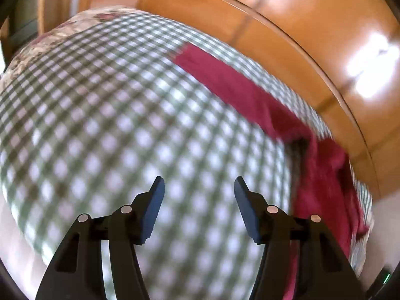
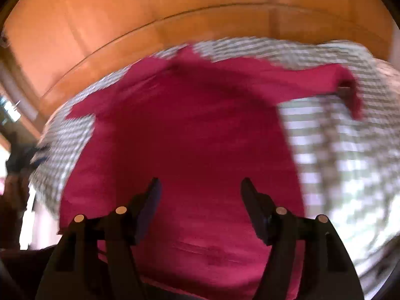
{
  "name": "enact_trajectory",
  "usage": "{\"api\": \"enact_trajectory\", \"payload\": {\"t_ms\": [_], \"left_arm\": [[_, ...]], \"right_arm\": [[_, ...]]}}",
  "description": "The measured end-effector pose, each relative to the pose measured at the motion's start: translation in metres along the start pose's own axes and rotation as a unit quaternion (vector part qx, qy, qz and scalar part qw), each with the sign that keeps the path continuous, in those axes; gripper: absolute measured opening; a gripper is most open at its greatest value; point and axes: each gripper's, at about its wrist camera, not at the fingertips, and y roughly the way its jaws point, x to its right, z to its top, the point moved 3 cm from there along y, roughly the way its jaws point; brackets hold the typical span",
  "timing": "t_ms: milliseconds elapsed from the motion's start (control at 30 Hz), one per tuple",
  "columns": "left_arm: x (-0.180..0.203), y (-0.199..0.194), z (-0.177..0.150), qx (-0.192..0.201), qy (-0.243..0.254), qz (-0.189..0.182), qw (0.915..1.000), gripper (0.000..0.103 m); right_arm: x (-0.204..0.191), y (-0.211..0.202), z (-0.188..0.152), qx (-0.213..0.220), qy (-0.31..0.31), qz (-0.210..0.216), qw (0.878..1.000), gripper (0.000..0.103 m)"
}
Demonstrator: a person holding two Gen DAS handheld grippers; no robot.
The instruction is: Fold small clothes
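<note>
The right gripper [image 2: 200, 187] hangs spread and empty over the red garment [image 2: 190, 135], laid flat on the checked cloth [image 2: 345, 150]; the left gripper [image 1: 199, 187], also spread, is over bare cloth, the garment at its right. One sleeve looks curled; a careless pinch could snag the cloth beneath

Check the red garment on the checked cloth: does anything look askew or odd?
The dark red long-sleeved garment lies mostly flat on the green-and-white checked cloth, but one sleeve is bent over at its cuff, not straight. Both views are motion-blurred. The left hand-held gripper and right hand-held gripper are open, holding nothing.
</note>
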Motion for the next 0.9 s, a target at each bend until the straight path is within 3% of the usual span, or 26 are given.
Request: {"api": "enact_trajectory", "payload": {"t_ms": [67, 100, 200, 300, 467, 533, 567, 600, 633, 733, 900], "left_arm": [[-0.007, 0.011, 0.027, 0.014, -0.022, 0.016, 0.9995, 0.057], [-0.01, 0.016, 0.041, 0.023, -0.024, 0.034, 0.9989, 0.062], [-0.012, 0.033, 0.078, 0.038, -0.018, 0.067, 0.9969, 0.063], [-0.011, 0.051, 0.104, 0.037, -0.002, 0.091, 0.9951, 0.063], [-0.006, 0.1, 0.137, 0.02, 0.005, 0.107, 0.994, 0.063], [-0.006, 0.115, 0.142, 0.014, -0.003, 0.108, 0.9941, 0.056], [-0.005, 0.121, 0.143, 0.007, -0.002, 0.111, 0.9938, 0.044], [-0.004, 0.125, 0.143, 0.005, 0.006, 0.109, 0.994, 0.018], [-0.001, 0.126, 0.144, 0.009, 0.014, 0.113, 0.9935, 0.01], [-0.001, 0.108, 0.145, 0.052, 0.019, 0.112, 0.9921, 0.007], [-0.059, 0.055, 0.151, 0.113, -0.054, 0.165, 0.9784, 0.006]], "right_arm": [[-0.025, 0.02, -0.004, -0.018, -0.019, 0.016, 1.0, 0.066], [-0.034, 0.028, -0.008, -0.027, -0.025, 0.026, 0.999, 0.066], [-0.056, 0.049, -0.012, -0.049, -0.045, 0.04, 0.997, 0.067], [-0.061, 0.062, -0.014, -0.058, -0.056, 0.033, 0.996, 0.072], [-0.059, 0.073, -0.008, -0.065, -0.047, 0.03, 0.996, 0.073], [-0.06, 0.076, -0.007, -0.064, -0.042, 0.029, 0.997, 0.073], [-0.061, 0.077, -0.005, -0.064, -0.041, 0.028, 0.997, 0.075], [-0.062, 0.078, -0.005, -0.063, -0.042, 0.026, 0.997, 0.076], [-0.064, 0.078, -0.004, -0.063, -0.043, 0.024, 0.997, 0.076], [-0.064, 0.08, -0.002, -0.063, -0.044, 0.023, 0.997, 0.078], [-0.062, 0.08, -0.003, -0.057, -0.04, 0.027, 0.997, 0.078]]}}
